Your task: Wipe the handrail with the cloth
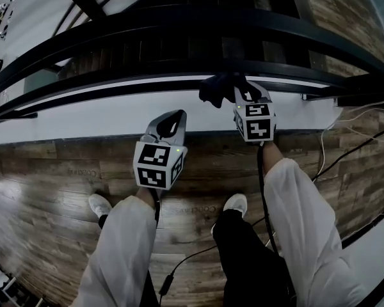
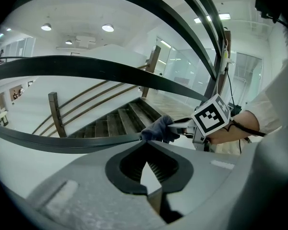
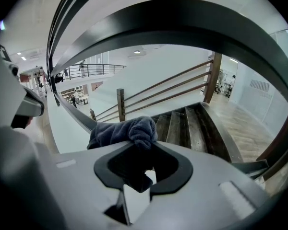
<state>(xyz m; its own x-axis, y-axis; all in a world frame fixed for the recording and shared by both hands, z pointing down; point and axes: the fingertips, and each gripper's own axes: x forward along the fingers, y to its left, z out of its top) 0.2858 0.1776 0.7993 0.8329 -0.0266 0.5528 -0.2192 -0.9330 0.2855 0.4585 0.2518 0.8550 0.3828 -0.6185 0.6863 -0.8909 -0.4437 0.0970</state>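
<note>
- Our grey plastic right gripper [image 3: 137,146] is clamped on a dark blue fleecy cloth [image 3: 127,131]. The soft wad bulges past the jaw tips and fills the black-rimmed hollow behind them.
- The cloth rests on the lower flat black metal handrail band [image 3: 69,110], which curves away to the left.
- Our grey plastic left gripper [image 2: 146,145] has its ribbed jaws shut tip to tip with nothing between them. It is near that same band but not touching it.
- Only the left gripper view shows the right gripper side-on, with its marker cube behind the cloth.
- Only the head view shows the left gripper hanging lower, over the smooth white ledge [image 1: 83,117].
- A broader black upper band [image 3: 182,18] arches above, leaving an open gap between the two bands.
- Beyond the bands, dark wooden stair treads [image 3: 180,123] descend.
- Under us lies a brown wood-plank floor [image 1: 51,184], with thin cables [image 1: 355,152] trailing across it at the right.
</note>
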